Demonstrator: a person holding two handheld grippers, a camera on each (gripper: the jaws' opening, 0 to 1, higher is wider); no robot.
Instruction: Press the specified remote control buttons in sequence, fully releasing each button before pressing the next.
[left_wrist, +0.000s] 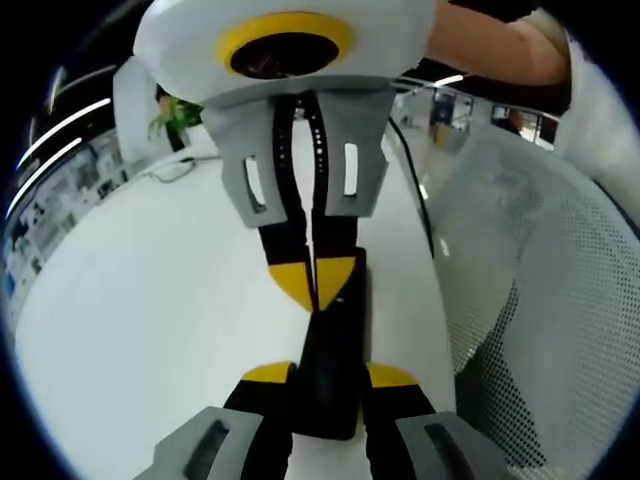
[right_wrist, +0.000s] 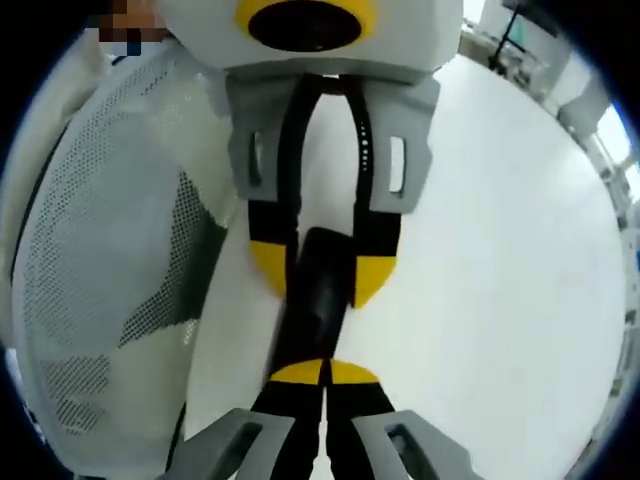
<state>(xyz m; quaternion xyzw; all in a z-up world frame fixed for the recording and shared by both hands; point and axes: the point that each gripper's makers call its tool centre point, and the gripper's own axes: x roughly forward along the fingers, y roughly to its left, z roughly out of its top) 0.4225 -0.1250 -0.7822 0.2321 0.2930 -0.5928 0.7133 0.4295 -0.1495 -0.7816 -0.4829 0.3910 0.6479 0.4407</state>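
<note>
A black remote control (left_wrist: 330, 360) lies flat on the white tabletop (left_wrist: 150, 330), close to the tabletop's edge where a white mesh chair back (left_wrist: 540, 300) stands just beside it.

In the left gripper view, the left tool (left_wrist: 330, 378) rises from the bottom with its two yellow-tipped fingers (left_wrist: 268, 374) spread to either side of the remote's near end, one on each long side, gripping the remote across its width. The right tool (left_wrist: 315, 285) comes in from the top of that view, pointing back toward the camera. Its two yellow tips are brought together into a single point, closed on nothing, and that point sits on the top face of the remote toward its far end; whether it is pressing down or merely touching cannot be told.

In the right gripper view the same scene appears from the other end. The right tool (right_wrist: 325, 372) has its yellow tips shut against each other over the near part of the remote control (right_wrist: 318, 300), while the left tool (right_wrist: 318, 272) reaches in from the top, its yellow fingers straddling the remote's far end.

A black cable (left_wrist: 410, 170) runs along the tabletop near the chair-side edge, and a green plant (left_wrist: 172, 118) stands at the far corner.
</note>
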